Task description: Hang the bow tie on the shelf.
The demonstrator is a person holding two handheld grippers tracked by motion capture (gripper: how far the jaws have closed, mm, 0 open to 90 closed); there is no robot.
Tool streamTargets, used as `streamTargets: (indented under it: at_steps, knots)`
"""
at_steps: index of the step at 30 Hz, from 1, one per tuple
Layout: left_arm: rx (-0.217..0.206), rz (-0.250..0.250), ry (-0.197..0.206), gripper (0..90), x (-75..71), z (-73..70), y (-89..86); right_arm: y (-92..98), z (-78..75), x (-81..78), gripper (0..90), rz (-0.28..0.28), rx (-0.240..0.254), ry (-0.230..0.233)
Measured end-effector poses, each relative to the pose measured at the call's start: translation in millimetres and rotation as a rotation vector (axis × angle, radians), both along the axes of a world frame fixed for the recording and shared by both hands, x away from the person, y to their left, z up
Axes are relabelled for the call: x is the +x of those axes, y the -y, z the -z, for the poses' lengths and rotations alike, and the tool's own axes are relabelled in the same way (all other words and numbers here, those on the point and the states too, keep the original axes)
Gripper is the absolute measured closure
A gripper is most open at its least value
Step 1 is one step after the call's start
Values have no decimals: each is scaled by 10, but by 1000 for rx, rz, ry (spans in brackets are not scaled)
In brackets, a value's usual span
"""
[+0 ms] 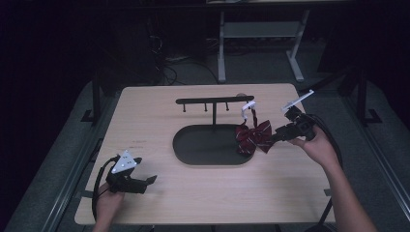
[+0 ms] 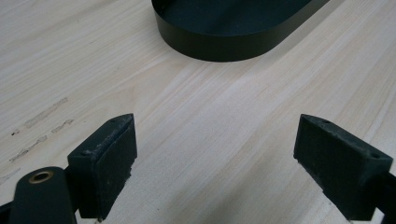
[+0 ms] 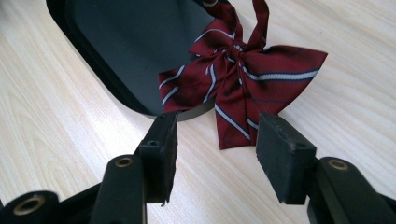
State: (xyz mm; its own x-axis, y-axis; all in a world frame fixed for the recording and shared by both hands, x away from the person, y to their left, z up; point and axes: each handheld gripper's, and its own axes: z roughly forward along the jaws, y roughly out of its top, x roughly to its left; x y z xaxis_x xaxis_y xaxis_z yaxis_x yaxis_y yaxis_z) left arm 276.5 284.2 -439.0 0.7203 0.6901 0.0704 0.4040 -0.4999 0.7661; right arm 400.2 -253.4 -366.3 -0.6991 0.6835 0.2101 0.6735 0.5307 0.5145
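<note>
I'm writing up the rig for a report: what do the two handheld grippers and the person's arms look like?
Both are black. The left gripper carries a grey three-cornered plate, and a black cable loops from it. The right gripper has a similar pale plate and a thick black cable trailing past the forearm. Each has two blocky black jaws with worn pads and brass-ringed holes in the arms. No sleeves cover the forearms.

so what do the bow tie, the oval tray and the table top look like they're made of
Bow tie: woven fabric, dark red with pale stripes, soft folds and slight sheen.
Oval tray: matte black, smooth, rigid wall; probably painted metal or plastic.
Table top: pale wood grain, likely laminate or veneer, with a few scuff marks.
</note>
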Motion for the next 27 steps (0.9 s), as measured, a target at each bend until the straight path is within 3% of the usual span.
streamTargets:
  at_steps: [27]
  knots:
    - [-2, -1, -3, 132, 2, 4, 3, 91, 208, -171, 478, 6, 13, -15]
